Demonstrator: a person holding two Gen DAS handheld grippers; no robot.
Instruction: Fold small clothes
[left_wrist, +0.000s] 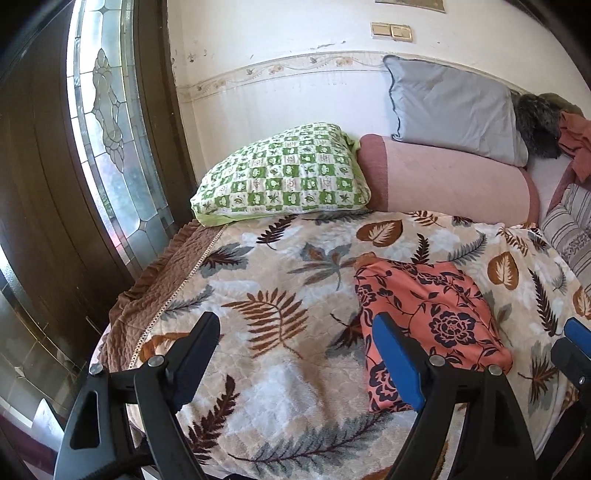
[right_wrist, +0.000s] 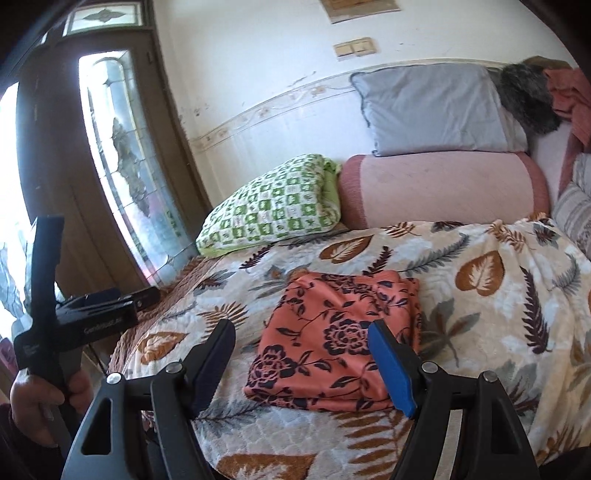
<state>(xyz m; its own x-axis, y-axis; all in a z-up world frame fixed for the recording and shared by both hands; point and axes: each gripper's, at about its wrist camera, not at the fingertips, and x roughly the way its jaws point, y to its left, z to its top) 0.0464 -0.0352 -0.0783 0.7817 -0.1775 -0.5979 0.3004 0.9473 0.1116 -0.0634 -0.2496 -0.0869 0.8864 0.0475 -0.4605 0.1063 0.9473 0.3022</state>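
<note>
A folded orange garment with dark flowers (left_wrist: 432, 325) lies flat on the leaf-patterned blanket (left_wrist: 280, 295); it also shows in the right wrist view (right_wrist: 332, 339). My left gripper (left_wrist: 295, 362) is open and empty, above the blanket just left of the garment. My right gripper (right_wrist: 303, 362) is open and empty, hovering just in front of the garment. The right gripper's blue finger (left_wrist: 580, 336) shows at the left view's right edge. The left gripper (right_wrist: 110, 299), held in a hand, shows at the right view's left side.
A green checked pillow (left_wrist: 284, 177), a pink bolster (left_wrist: 450, 181) and a grey pillow (left_wrist: 450, 107) line the wall. A striped cushion (left_wrist: 572, 229) is at right. A glass-panelled wooden door (left_wrist: 110, 122) stands left of the bed.
</note>
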